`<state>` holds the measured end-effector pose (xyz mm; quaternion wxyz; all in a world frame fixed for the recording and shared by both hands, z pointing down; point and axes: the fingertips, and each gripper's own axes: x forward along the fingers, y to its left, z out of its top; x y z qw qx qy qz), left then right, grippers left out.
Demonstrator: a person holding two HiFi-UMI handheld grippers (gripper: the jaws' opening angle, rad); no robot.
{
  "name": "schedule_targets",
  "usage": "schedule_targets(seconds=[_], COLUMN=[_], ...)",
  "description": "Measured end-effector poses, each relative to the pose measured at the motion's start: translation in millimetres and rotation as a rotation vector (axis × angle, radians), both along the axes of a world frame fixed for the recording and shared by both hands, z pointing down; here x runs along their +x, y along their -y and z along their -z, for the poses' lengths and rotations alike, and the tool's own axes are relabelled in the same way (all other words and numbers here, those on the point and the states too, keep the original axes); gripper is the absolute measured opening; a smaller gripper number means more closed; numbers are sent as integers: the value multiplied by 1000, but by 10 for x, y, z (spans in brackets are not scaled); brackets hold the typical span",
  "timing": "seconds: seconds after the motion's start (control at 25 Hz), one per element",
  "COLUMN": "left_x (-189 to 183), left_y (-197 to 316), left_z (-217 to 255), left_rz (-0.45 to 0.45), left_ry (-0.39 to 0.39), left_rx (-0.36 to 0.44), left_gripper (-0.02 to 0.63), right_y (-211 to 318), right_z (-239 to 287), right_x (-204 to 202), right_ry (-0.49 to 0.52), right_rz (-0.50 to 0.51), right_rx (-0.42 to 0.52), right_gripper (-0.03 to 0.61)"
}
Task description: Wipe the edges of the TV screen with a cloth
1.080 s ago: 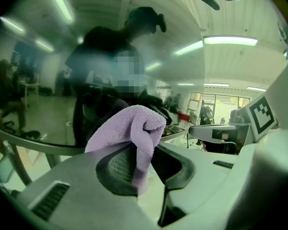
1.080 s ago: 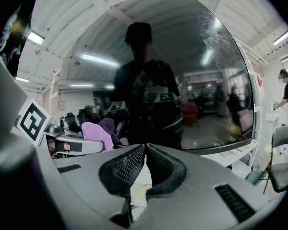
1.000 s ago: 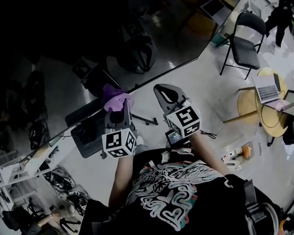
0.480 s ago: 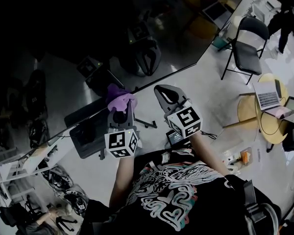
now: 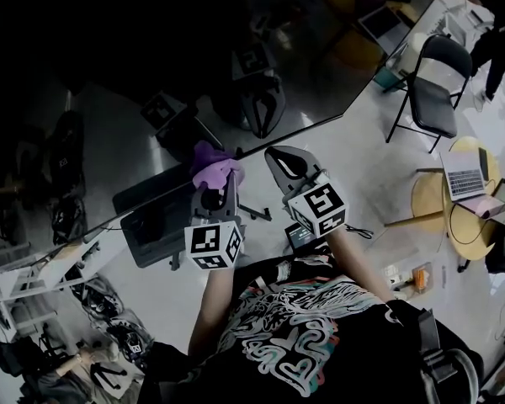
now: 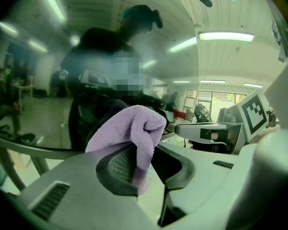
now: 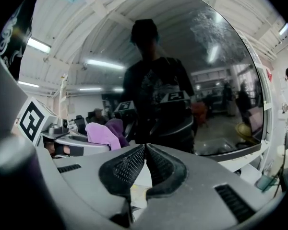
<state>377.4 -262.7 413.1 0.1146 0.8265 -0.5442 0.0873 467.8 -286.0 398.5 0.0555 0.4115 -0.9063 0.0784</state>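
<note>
My left gripper (image 6: 146, 162) is clamped on a purple cloth (image 6: 134, 128), pinched between the two jaws with a soft fold bunched up above the tips. From my head view the cloth sits right at the lower edge of the TV screen (image 5: 151, 57), where the dark glass meets the thin frame. In the right gripper view its darker reflection lies just beside it, so it is at the glass or very close, though I cannot say for sure that it touches. My right gripper (image 7: 145, 164) is just beside the left one, a little to its right and also pointed at that bottom edge, with its jaws pressed together at the tips. The glass mirrors me and both marker cubes. Off to my right, well apart from the screen, stand a black folding chair (image 5: 433, 82) and a small round table (image 5: 454, 217) carrying an open laptop (image 5: 465, 182).
</note>
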Motion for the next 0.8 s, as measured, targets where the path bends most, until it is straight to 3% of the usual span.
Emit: schedule_targets(seconds=[0.8], left_x=[396], left_y=[140], left_z=[3], left_rz=[-57], left_ry=[-10], left_rx=[-19], left_gripper=[86], right_y=[91], right_z=[47], right_x=[284], right_ry=[7], right_rz=[-7], right_rx=[21], right_gripper=[34])
